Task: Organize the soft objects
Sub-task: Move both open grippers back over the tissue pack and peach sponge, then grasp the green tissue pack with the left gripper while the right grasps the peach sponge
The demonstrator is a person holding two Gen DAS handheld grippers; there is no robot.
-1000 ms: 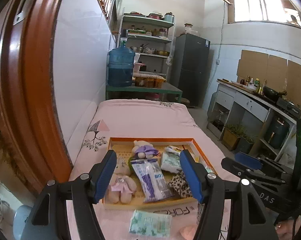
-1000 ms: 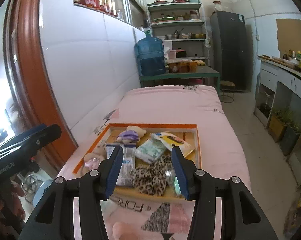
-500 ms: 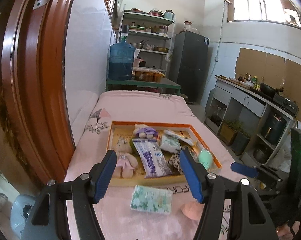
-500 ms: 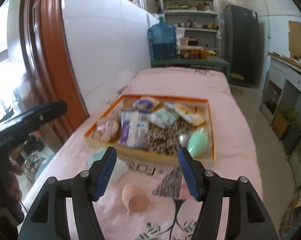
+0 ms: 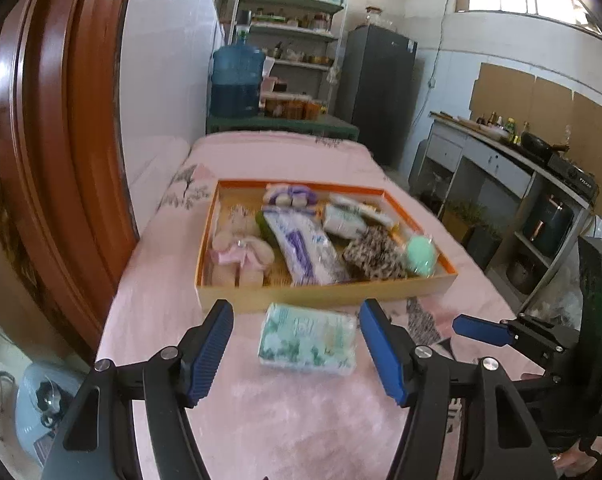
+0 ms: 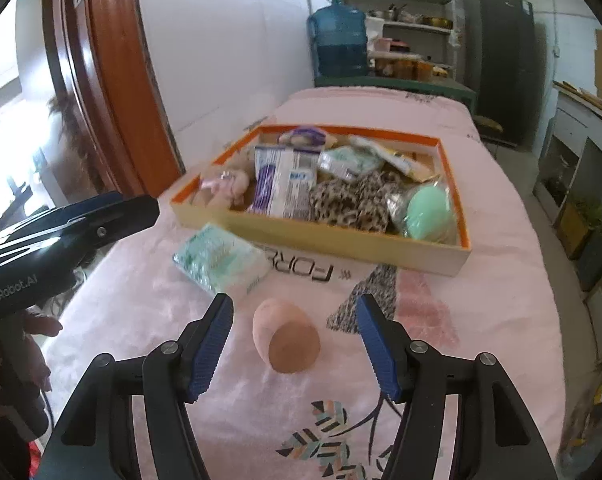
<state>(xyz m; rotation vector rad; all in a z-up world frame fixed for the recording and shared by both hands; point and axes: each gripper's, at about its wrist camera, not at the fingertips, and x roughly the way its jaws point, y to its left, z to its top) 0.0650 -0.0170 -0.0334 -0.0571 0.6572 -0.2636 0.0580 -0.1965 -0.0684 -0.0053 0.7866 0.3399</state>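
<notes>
Right now the two loose items sit on the pink bedspread (image 6: 481, 208), both on the near side of the orange-rimmed tray (image 6: 381, 252), neither in it.

Peach egg-shaped sponge (image 6: 287, 338): dead ahead of my right gripper (image 6: 297, 340), framed between its blue pads (image 6: 211, 344), clear gap either side. It lies tipped over, narrow end pointing up-left toward the tray, fat end toward me. Jaws wide apart, nothing clamped.

Mint-green tissue pack (image 5: 309, 338): straight ahead of my left gripper (image 5: 297, 352), centred between the pads, no contact visible. Long axis runs across the jaw line, so as I read it the span barely clears the pack's length; grabbing across the short side would need a wrist roll. Jaws wide, empty.

Nearer-hand call: right takes the sponge, left takes the pack. In the right view the pack sits up-left of the sponge, touching or just short of the tray's front wall; can't tell which.

Tray already holds a plush bunny (image 5: 241, 248), a blue-white pack (image 5: 301, 248), a leopard-print cloth (image 5: 375, 254) and a green sponge (image 5: 421, 254), packed close. Free floor looks scarce, front-left corner maybe.

Left view is motion-blurred, so edges are approximate.
</notes>
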